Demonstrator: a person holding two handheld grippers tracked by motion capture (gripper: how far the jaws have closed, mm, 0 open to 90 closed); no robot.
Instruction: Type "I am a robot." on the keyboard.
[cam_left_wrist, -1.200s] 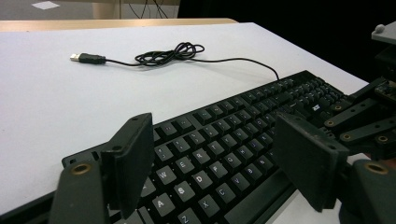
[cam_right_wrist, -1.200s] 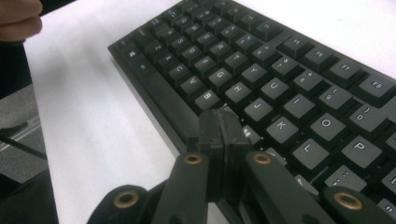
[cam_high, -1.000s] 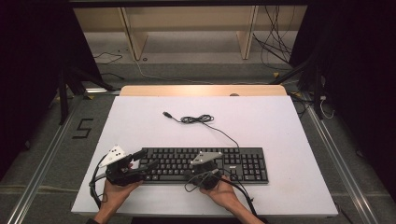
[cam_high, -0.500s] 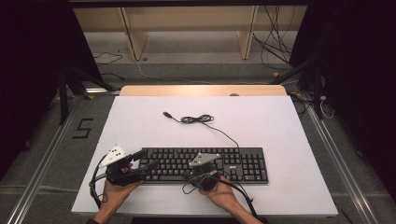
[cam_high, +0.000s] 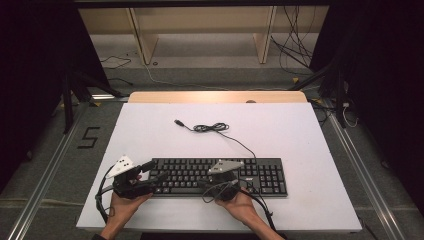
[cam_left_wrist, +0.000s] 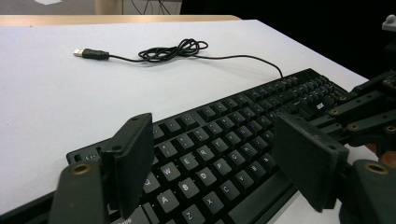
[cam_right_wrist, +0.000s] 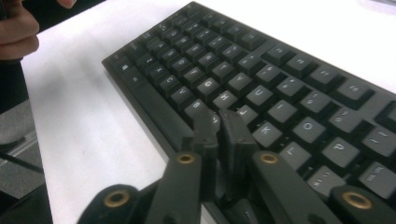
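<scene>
Matt black plastic on the keyboard (cam_left_wrist: 243, 135), keycaps smooth with pale printed legends. Matt white, finely grained top on the table (cam_high: 280, 135), bare light wood along its far edge. Thin black rubbery cable (cam_left_wrist: 177, 49) ending in a shiny metal USB plug (cam_left_wrist: 79, 52). Dull black left gripper (cam_left_wrist: 219, 163) pads, brass-coloured rivets at the joints.

The keyboard (cam_right_wrist: 261, 88) runs off the right gripper view's edges, its key legends blurred; both forearms are cut by the high view's bottom edge.
</scene>
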